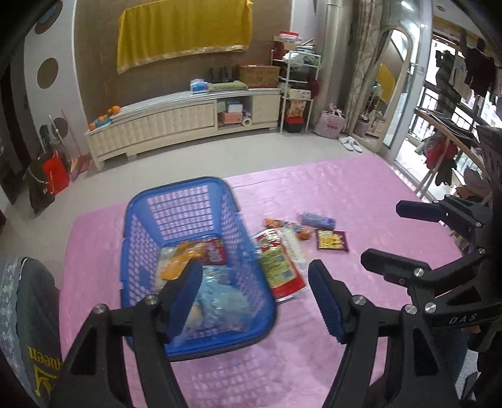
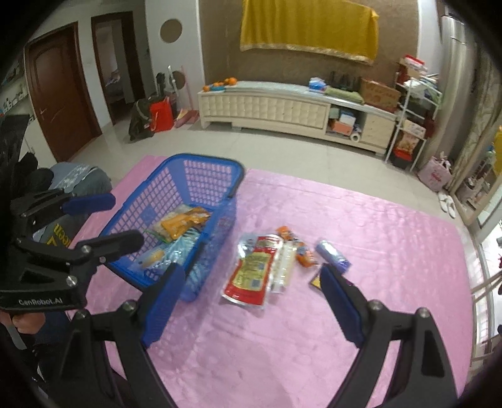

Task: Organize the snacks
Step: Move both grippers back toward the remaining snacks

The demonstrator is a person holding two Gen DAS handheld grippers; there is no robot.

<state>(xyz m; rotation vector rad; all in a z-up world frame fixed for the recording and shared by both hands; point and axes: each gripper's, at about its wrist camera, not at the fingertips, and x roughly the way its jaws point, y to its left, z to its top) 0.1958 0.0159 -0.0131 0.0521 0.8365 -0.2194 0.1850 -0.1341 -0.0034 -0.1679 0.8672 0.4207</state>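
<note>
Pink cloth [image 2: 360, 226] covered the table, with a cream cabinet [image 1: 175, 122] and a yellow drape [image 2: 307, 28] along the far wall. On the cloth stood a blue basket [image 1: 175, 194] already holding several snacks, among them an orange packet [image 2: 183, 221] and a pale blue bag [image 1: 219, 298]. Just beside the basket, on its right, lay the loose snacks: a big red and yellow pack [image 2: 252, 273], a clear packet touching it, a small orange packet [image 2: 298, 248], a blue roll [image 2: 332, 254] and a dark red sachet [image 1: 332, 240].

Both tongs hung above the table with their jaws apart and nothing between them. The left gripper [image 1: 254, 298] hovered over the basket's near right corner, and the right gripper [image 2: 251, 301] hovered over the near end of the big pack.

The risks looked plain enough. The big pack lay flat and glossy, so the pads might have slid off it or pinched only its edge and dropped it short of the basket. It also overlapped the clear packet, which could have been dragged along. The basket looked light, and a knock from either tool might have pushed it across the smooth cloth. The two tools were near each other and could have collided.
</note>
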